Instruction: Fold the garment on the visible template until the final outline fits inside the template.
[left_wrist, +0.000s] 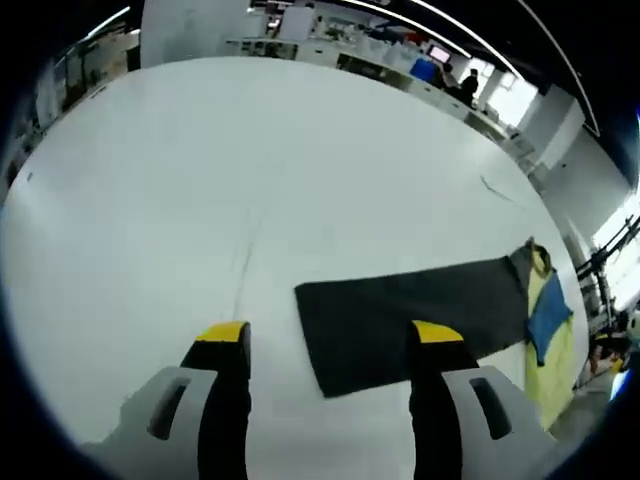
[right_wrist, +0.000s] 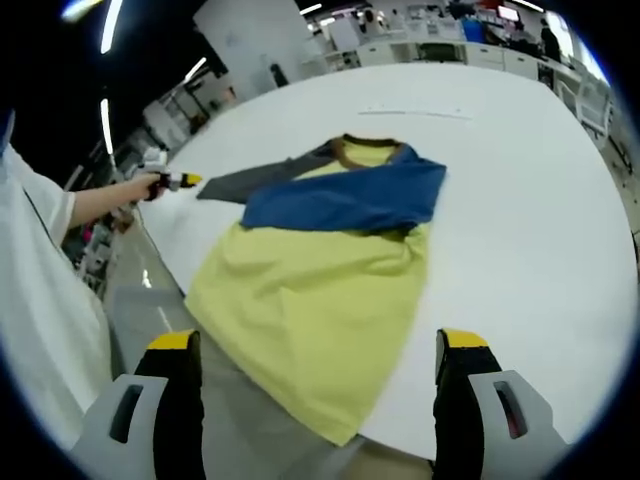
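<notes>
In the left gripper view, the left gripper (left_wrist: 333, 345) is seen with its two yellow-tipped fingers (left_wrist: 224, 333) spread wide and nothing held between them. Just ahead of the fingers, on the white table (left_wrist: 200, 180), the dark grey sleeve (left_wrist: 420, 310) of the garment is laid out flat; its squared cuff end lies between the two fingers and partly behind the right-hand one, though contact cannot be judged. Beyond that fingertip the sleeve runs away to the yellow body (left_wrist: 555, 360) of the shirt, across which a blue sleeve (left_wrist: 548, 315) is folded. A thin seam line is seen on the table ahead of the left-hand finger.

In the right gripper view, the right gripper (right_wrist: 320, 355) is likewise held open, its fingers (right_wrist: 175, 345) set far apart and empty. Between and ahead of them the yellow shirt (right_wrist: 310, 290) is spread, its lower hem hanging over the near edge of the table (right_wrist: 520, 200) between the fingertips. The blue sleeve (right_wrist: 350, 198) is folded across the chest, and the brown collar (right_wrist: 358, 150) lies further off. The grey sleeve (right_wrist: 255, 180) extends away toward the side of the left-hand finger, where the other gripper (right_wrist: 178, 181) is held in a person's hand (right_wrist: 143, 186) close to the cuff. A white-clad torso (right_wrist: 45, 300) is seen beside the left-hand finger. A faint taped line (right_wrist: 415, 112) is seen on the table beyond the collar.
</notes>
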